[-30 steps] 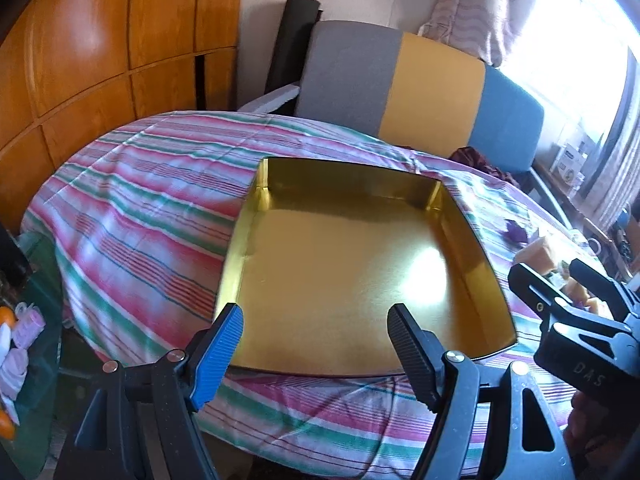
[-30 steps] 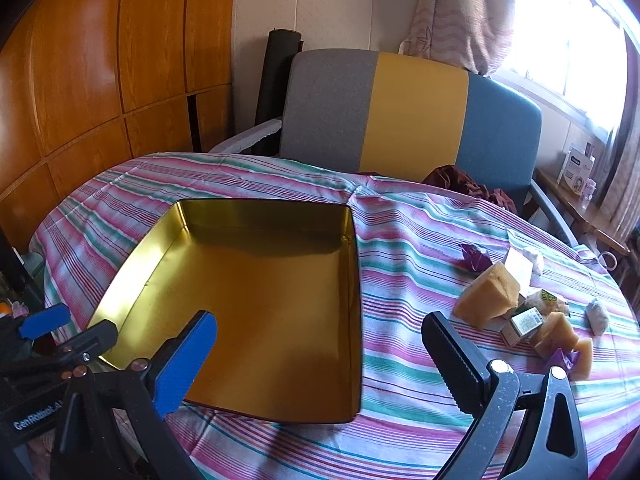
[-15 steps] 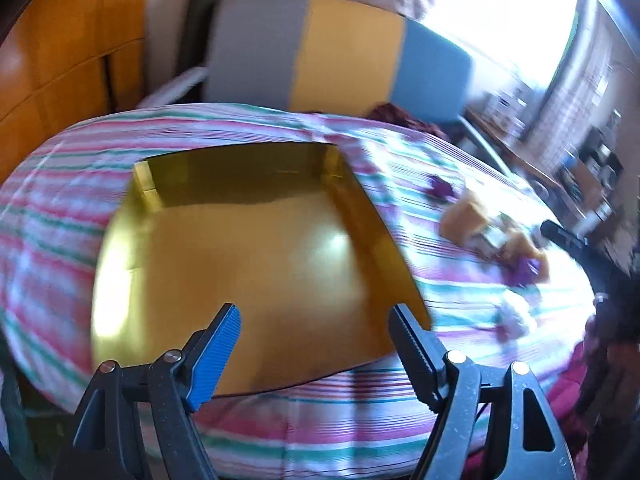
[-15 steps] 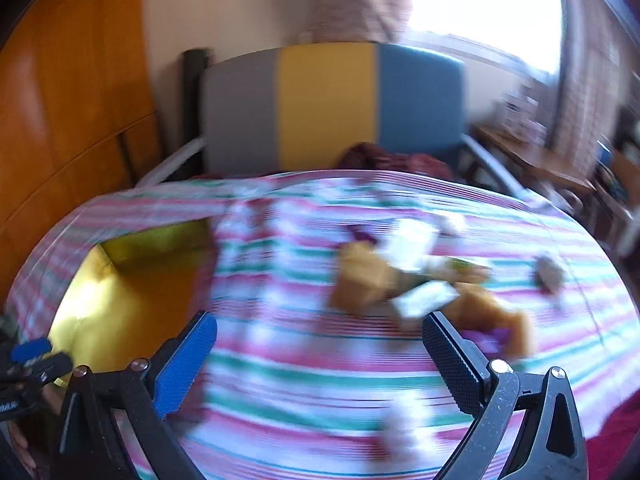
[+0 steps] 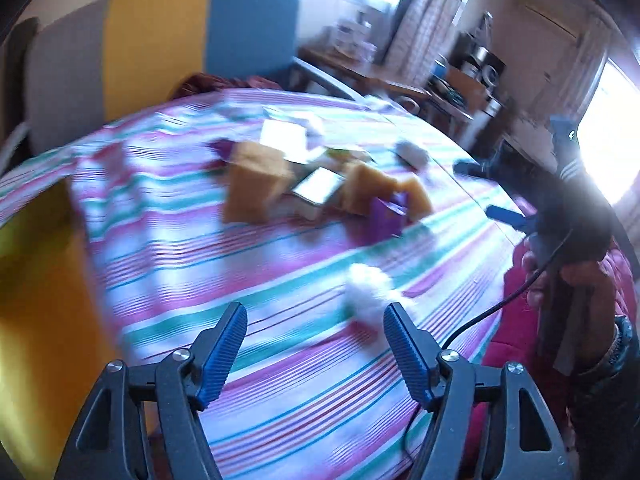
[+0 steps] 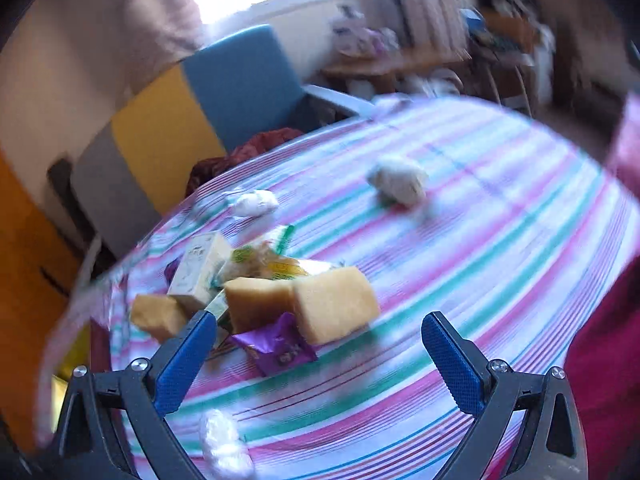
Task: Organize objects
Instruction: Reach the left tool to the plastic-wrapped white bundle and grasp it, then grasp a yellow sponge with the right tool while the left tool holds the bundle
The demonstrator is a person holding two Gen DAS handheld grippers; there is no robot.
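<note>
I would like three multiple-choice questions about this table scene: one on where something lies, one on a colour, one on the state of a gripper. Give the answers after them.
1. Where does the purple packet lie?
A. in the gold tray
B. on the striped cloth, against the tan blocks
C. on the chair

2. What colour are the pads on the right gripper fingers?
A. blue
B. red
C. white

3. In what state is the right gripper?
A. shut on a tan block
B. shut on the packet
C. open, holding nothing

Answers:
1. B, it rests on the striped cloth beside the tan blocks.
2. A, both ribbed pads look blue.
3. C, the fingers stand wide apart with nothing between the pads.
</note>
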